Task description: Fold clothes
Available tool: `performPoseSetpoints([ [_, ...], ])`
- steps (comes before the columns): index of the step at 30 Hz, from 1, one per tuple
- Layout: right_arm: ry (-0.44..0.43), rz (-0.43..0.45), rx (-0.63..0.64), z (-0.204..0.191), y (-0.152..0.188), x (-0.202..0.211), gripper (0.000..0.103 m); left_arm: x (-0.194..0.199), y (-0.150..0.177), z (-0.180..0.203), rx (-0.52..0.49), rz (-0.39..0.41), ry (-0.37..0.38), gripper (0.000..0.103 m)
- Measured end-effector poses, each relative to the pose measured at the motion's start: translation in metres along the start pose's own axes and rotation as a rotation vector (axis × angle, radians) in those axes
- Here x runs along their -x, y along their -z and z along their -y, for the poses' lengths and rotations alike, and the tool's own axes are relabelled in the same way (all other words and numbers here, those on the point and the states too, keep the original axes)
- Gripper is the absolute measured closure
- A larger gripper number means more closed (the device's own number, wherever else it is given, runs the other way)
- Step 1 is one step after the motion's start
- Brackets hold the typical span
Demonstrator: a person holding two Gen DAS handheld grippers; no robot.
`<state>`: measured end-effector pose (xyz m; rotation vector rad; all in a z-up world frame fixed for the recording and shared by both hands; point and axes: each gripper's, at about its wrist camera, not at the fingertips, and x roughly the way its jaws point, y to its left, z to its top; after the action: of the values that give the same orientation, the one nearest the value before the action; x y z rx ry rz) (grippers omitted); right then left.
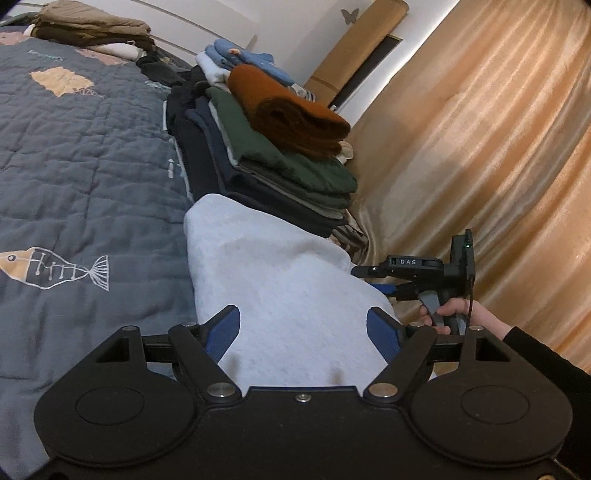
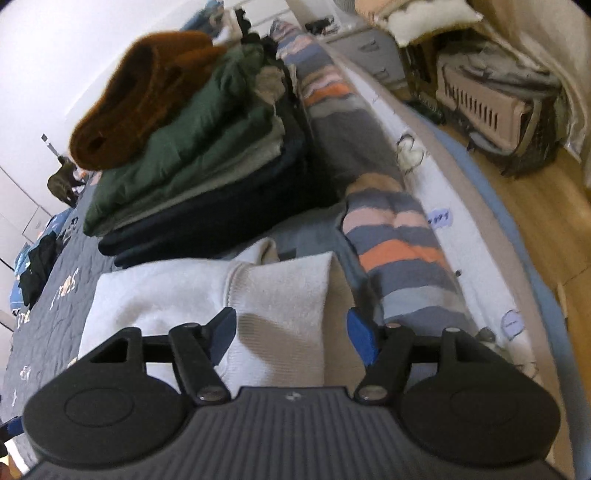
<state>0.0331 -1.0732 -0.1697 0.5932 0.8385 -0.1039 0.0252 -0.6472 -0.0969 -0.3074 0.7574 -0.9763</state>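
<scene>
A light grey folded garment (image 1: 280, 280) lies on the dark quilt near the bed's edge, in front of a tall stack of folded clothes (image 1: 280, 173). My left gripper (image 1: 303, 328) is open, its blue pads apart over the garment's near end, not pinching it. My right gripper (image 2: 291, 332) is also open over the grey garment (image 2: 258, 295); its left pad is over the cloth and its right pad is just off the folded edge. In the left wrist view the right gripper (image 1: 369, 280) reaches in from the right, held by a hand (image 1: 465, 314), its tips at the garment's side.
A brown knit (image 1: 295, 114) tops the stack, above green and navy layers. More folded piles (image 1: 92, 29) sit at the far end of the quilt (image 1: 74, 155). A striped cloth (image 2: 399, 243) lies along the bed's edge. Golden curtains (image 1: 498, 147) hang beside the bed, and a slatted crate (image 2: 487, 107) is on the floor.
</scene>
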Motion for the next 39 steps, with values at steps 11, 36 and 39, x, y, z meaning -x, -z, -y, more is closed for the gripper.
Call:
performPoseSetpoints([
  [11,-0.043,0.053,-0.027,-0.007,-0.003,-0.017,0.073,-0.003,0.001,-0.002,-0.001,-0.003,-0.012,0.028],
  [36,-0.042,0.112,-0.108,0.010,0.016,0.045,0.073,-0.033,-0.003,-0.042,0.100,-0.002,-0.072,0.021],
  [39,-0.106,0.146,-0.166,0.013,0.050,0.069,0.069,-0.051,-0.013,-0.052,0.146,-0.025,-0.065,0.021],
])
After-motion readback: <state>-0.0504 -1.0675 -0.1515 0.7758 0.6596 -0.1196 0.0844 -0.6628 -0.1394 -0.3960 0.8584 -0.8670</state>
